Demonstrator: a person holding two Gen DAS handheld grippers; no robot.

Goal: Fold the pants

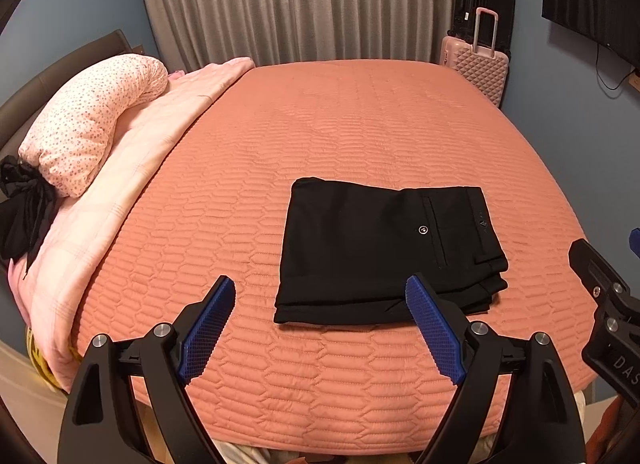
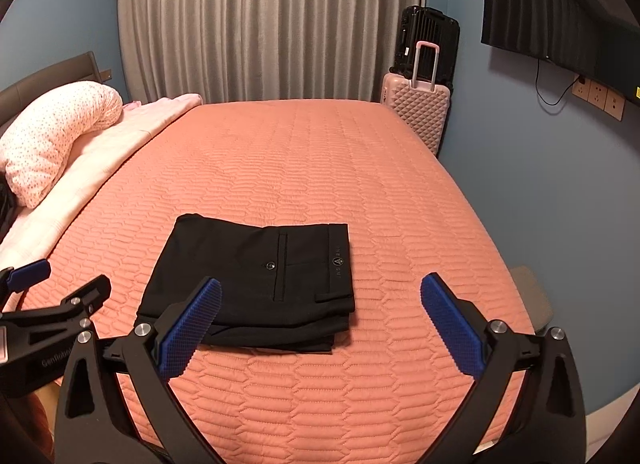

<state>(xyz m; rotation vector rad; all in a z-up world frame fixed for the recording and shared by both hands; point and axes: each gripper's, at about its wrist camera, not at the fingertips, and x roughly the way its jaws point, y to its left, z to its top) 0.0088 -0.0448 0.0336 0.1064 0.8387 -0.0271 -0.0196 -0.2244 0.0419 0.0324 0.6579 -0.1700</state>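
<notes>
Bedroom inventory, as I'm standing here:

- Pants (image 1: 380, 252), black: lying folded into a compact rectangle on the bed, toward its near edge, layered ends stacked at the near right corner. Back pocket w/ button and a small logo by the waistband are facing up. Nothing is touching them.
- Left gripper (image 1: 320, 328): hovering above the near edge of the bed, jaws standing wide apart, nothing between the blue pads (image 1: 208, 328). Pants are sitting beyond the tips, toward the right finger.
- Right gripper (image 2: 320, 324): hovering just beside the left one, jaws spread wide, empty. Pants are lying beyond and toward its left finger.
- Bed cover (image 2: 320, 168), salmon quilted: lying smooth across the mattress.
- Pale pink blanket (image 1: 132, 168): lying folded along the left side by the headboard.
- Dotted pillow (image 1: 92, 120): resting on that blanket.
- Dark cloth bundle (image 1: 24, 212): sitting at the pillow's near end; can't tell what it is.
- Grey curtain (image 2: 268, 20): hanging closed behind the bed.
- Pink suitcase (image 2: 418, 108): standing at the far right corner, handle up, w/ a black suitcase (image 2: 430, 40) behind it.
- TV (image 2: 560, 28): hanging on the blue right wall, cable running down to the sockets (image 2: 598, 96).
</notes>
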